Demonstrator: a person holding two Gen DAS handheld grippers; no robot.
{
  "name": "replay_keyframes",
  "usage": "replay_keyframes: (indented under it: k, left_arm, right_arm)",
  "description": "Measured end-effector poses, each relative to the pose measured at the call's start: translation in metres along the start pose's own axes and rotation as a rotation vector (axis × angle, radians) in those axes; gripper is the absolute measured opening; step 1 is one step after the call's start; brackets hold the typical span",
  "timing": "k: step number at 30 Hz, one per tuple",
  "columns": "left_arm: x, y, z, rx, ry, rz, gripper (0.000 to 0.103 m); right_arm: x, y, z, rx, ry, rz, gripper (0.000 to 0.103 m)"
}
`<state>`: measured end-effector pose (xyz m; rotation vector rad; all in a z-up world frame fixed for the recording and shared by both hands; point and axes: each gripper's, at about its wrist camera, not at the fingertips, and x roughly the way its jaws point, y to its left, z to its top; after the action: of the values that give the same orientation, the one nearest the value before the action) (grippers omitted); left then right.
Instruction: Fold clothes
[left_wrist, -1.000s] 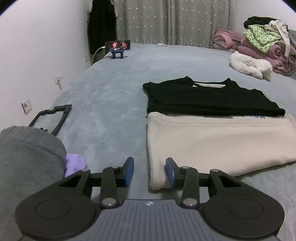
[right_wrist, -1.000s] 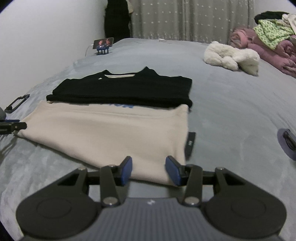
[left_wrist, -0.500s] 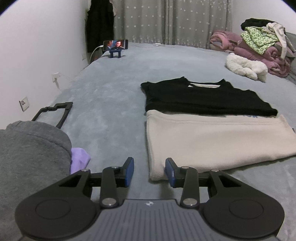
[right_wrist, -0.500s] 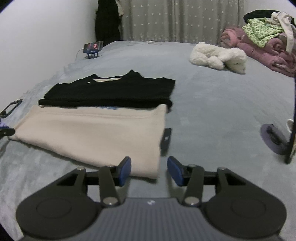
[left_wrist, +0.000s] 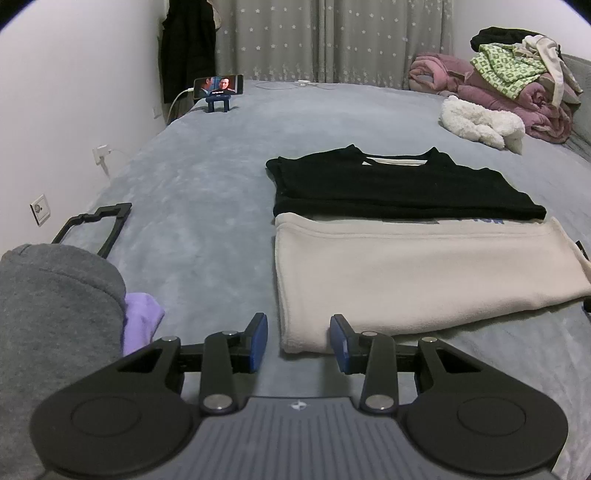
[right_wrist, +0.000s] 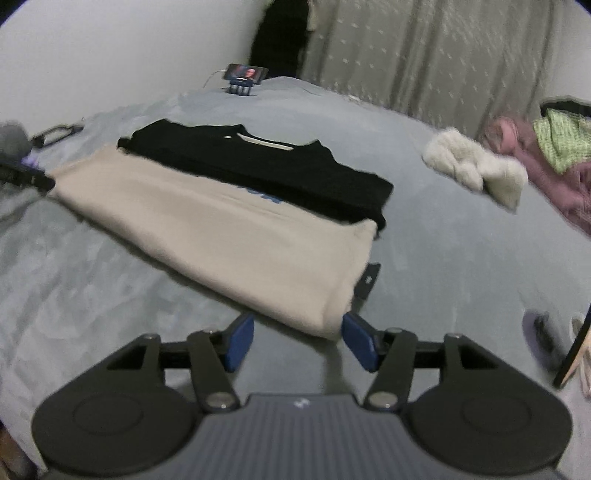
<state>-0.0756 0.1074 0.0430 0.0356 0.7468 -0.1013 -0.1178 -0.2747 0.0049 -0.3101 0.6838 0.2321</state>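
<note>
A folded beige garment (left_wrist: 413, 273) (right_wrist: 221, 243) lies flat on the grey bed, with a folded black top (left_wrist: 388, 184) (right_wrist: 266, 170) just behind it and overlapping its far edge. My left gripper (left_wrist: 298, 341) hovers open at the beige garment's near left corner, nothing between its blue pads. My right gripper (right_wrist: 297, 341) is open just short of the garment's near right corner, holding nothing. The right wrist view is blurred by motion. The left gripper's black tip (right_wrist: 26, 177) shows at the garment's far end in that view.
A grey garment (left_wrist: 55, 325) and a purple cloth (left_wrist: 142, 321) lie at the left. A black frame (left_wrist: 94, 229), a phone on a stand (left_wrist: 218, 88), a white plush (left_wrist: 480, 123) and a heap of pink bedding and clothes (left_wrist: 517, 85) sit around the bed (left_wrist: 207, 206). A small black tag (right_wrist: 367, 282) lies by the beige garment.
My right gripper has swung and tilted, shifting from the beige garment's near edge to its right corner, and its jaws opened wider. The left gripper drew back slightly; the clothes stayed put.
</note>
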Motion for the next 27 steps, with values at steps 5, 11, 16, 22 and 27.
replay_keyframes:
  k: [5,11,16,22,27]
  left_arm:
    - [0.001,0.001,0.001,-0.009,0.007,-0.002,0.037]
    - [0.002,0.003,0.002,-0.016,0.014,-0.008,0.038]
    - [0.003,0.008,0.004,-0.038,0.024,-0.012,0.039]
    - [0.005,0.015,0.007,-0.058,0.026,0.011,0.039]
    - [0.0,0.013,0.006,-0.023,-0.001,0.003,0.039]
  right_arm:
    - [0.0,0.025,0.003,-0.137,-0.046,-0.006,0.056]
    - [0.001,0.052,0.004,-0.265,-0.082,-0.011,0.057]
    - [0.009,0.062,0.009,-0.294,-0.092,-0.016,0.057]
    - [0.021,0.085,0.017,-0.366,-0.12,0.001,0.055]
    - [0.031,0.1,0.025,-0.408,-0.144,0.011,0.047]
